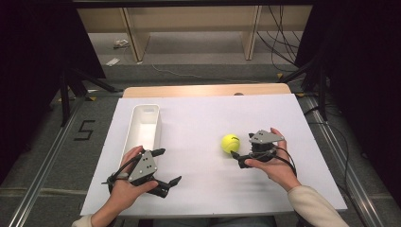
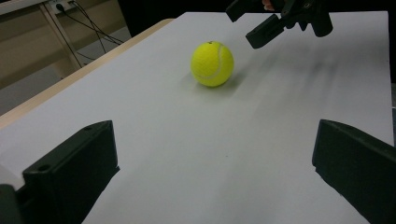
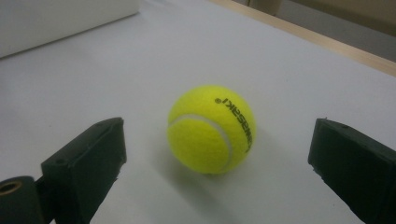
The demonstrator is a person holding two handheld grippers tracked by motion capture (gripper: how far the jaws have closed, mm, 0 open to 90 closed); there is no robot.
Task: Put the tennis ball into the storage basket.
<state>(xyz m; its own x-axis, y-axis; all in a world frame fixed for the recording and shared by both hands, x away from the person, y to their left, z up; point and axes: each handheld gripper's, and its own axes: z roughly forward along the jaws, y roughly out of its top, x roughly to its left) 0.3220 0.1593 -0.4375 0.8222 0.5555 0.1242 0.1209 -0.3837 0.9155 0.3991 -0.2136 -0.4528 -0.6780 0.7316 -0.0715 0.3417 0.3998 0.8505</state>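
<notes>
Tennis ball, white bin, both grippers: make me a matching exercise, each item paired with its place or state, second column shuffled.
Column one:
1. yellow felt tennis ball
2. long white plastic bin
3. left gripper
4. right gripper

Column two:
A. open, close beside the ball
B. empty, on the table's left side
C. open, in front of the bin, far from the ball
D. resting on the white tabletop, ungripped

Pairs: 1-D, 2-B, 3-C, 4-A

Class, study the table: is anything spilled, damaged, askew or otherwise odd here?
Nothing stands out. The tennis ball sits intact on the white table, the white bin stands upright, and both the left gripper and the right gripper are open.
</notes>
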